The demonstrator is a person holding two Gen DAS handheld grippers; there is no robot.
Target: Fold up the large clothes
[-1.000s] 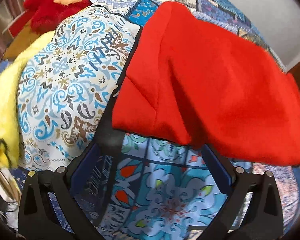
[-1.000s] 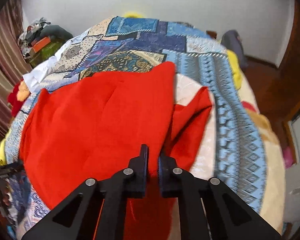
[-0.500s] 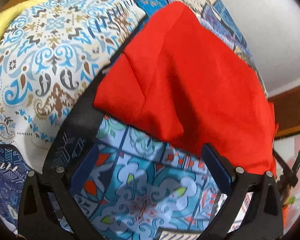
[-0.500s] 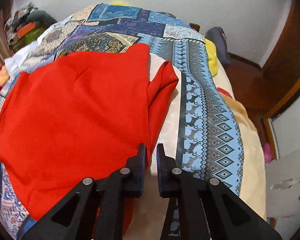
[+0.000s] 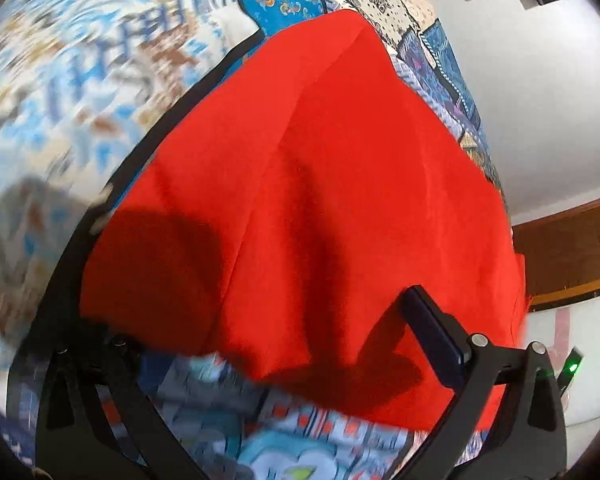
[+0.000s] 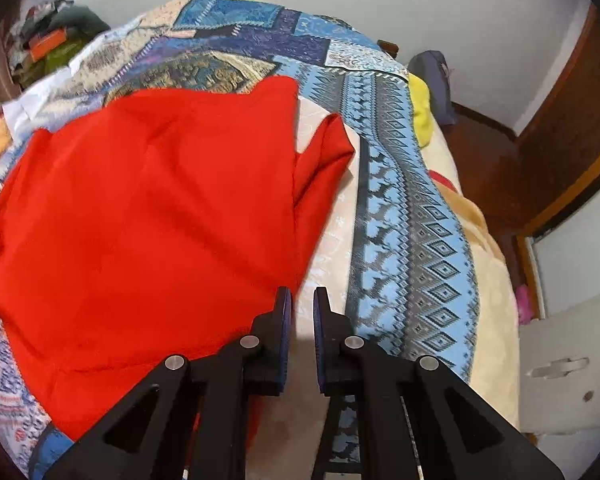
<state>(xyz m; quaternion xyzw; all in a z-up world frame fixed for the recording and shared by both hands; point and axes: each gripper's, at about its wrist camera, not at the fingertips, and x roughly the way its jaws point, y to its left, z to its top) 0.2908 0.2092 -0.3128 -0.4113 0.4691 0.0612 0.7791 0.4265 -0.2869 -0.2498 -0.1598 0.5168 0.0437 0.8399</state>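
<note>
A large red garment (image 6: 148, 216) lies spread on a patchwork bedspread (image 6: 404, 216), with one sleeve (image 6: 324, 156) sticking out at its far right. In the left wrist view the red garment (image 5: 320, 184) fills the middle. My left gripper (image 5: 268, 340) is open wide at the garment's near edge; its right finger (image 5: 432, 332) lies over the cloth and the cloth hides the left finger. My right gripper (image 6: 300, 312) hovers at the garment's right edge with a narrow gap between the pads and nothing between them.
The bedspread (image 5: 80, 60) runs on to the left. A pile of clothes (image 6: 48, 40) sits at the far left of the bed. A yellow cushion (image 6: 420, 112) and a wooden door (image 6: 560, 148) are to the right. A white box (image 6: 572, 364) stands beside the bed.
My left gripper has pushed forward onto the garment's near edge, which now covers its left finger. My right gripper has let go of the red cloth and pulled back to the right.
</note>
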